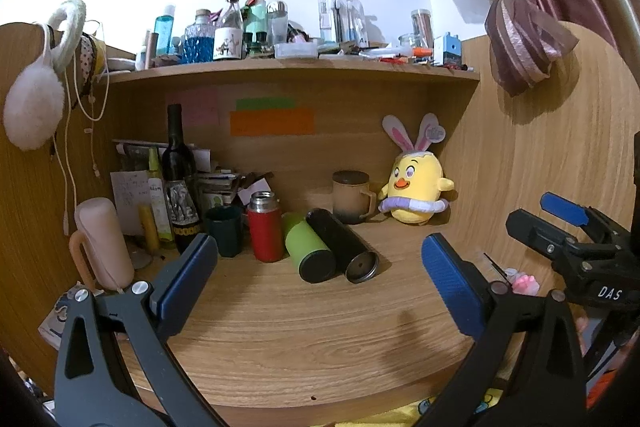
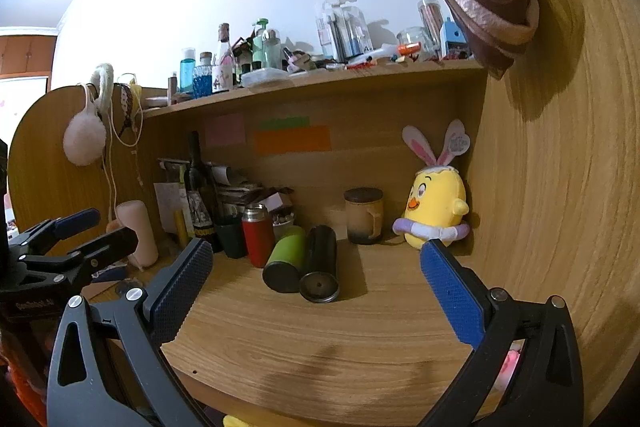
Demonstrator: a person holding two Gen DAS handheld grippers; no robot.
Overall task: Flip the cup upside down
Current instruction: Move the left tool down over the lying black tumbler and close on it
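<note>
We hold the left gripper (image 1: 320,279) level and pointing forward, its blue-padded fingers (image 1: 452,283) spread wide apart and gripping nothing. We hold the right gripper (image 2: 316,291) the same way, its fingers (image 2: 452,291) equally wide and unloaded. Each wrist view shows the other gripper alongside, fingers parted, both at similar height.
</note>
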